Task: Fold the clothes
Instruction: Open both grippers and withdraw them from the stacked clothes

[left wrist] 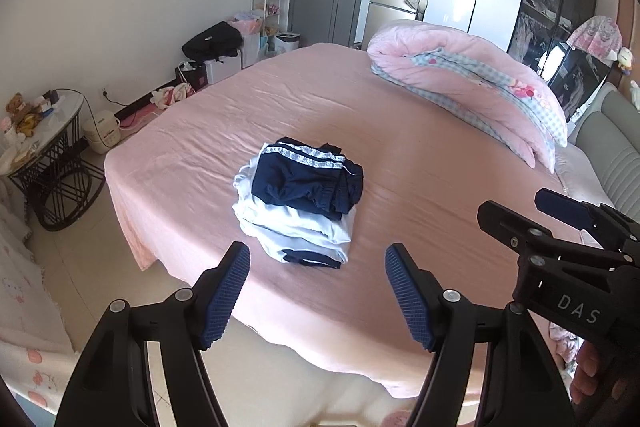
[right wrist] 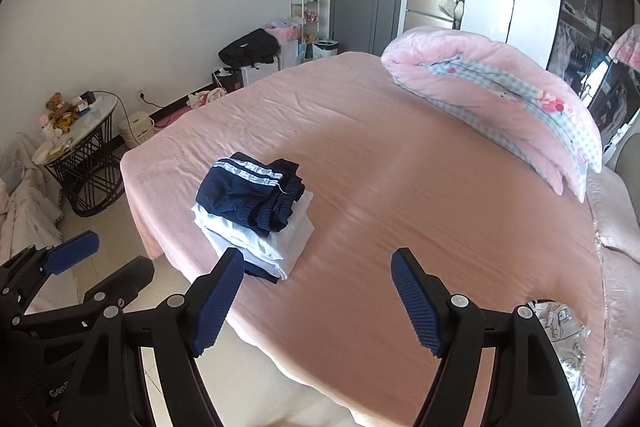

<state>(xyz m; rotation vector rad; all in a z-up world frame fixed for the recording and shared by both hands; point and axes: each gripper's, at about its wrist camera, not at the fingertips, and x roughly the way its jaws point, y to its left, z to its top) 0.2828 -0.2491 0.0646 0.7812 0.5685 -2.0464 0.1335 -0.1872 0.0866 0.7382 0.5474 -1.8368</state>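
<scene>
A stack of folded clothes lies on the pink bed (left wrist: 420, 187): navy trousers (left wrist: 308, 179) with white side stripes on top of folded white garments (left wrist: 296, 231). My left gripper (left wrist: 318, 293) hangs above the bed's near edge, short of the stack, open with nothing between its fingers. My right gripper (right wrist: 318, 297) hovers over the near edge too, open and empty, with the navy trousers (right wrist: 250, 193) and white garments (right wrist: 264, 241) ahead to its left. Each gripper shows in the other's view: the right gripper (left wrist: 560, 223) at the right side, the left gripper (right wrist: 92, 267) at the lower left.
A rolled pink quilt (left wrist: 472, 83) lies along the far right of the bed. A patterned garment (right wrist: 560, 331) sits at the bed's right near corner. A round side table (left wrist: 44, 143) with toys stands on the floor to the left, beside a white appliance (left wrist: 102, 135).
</scene>
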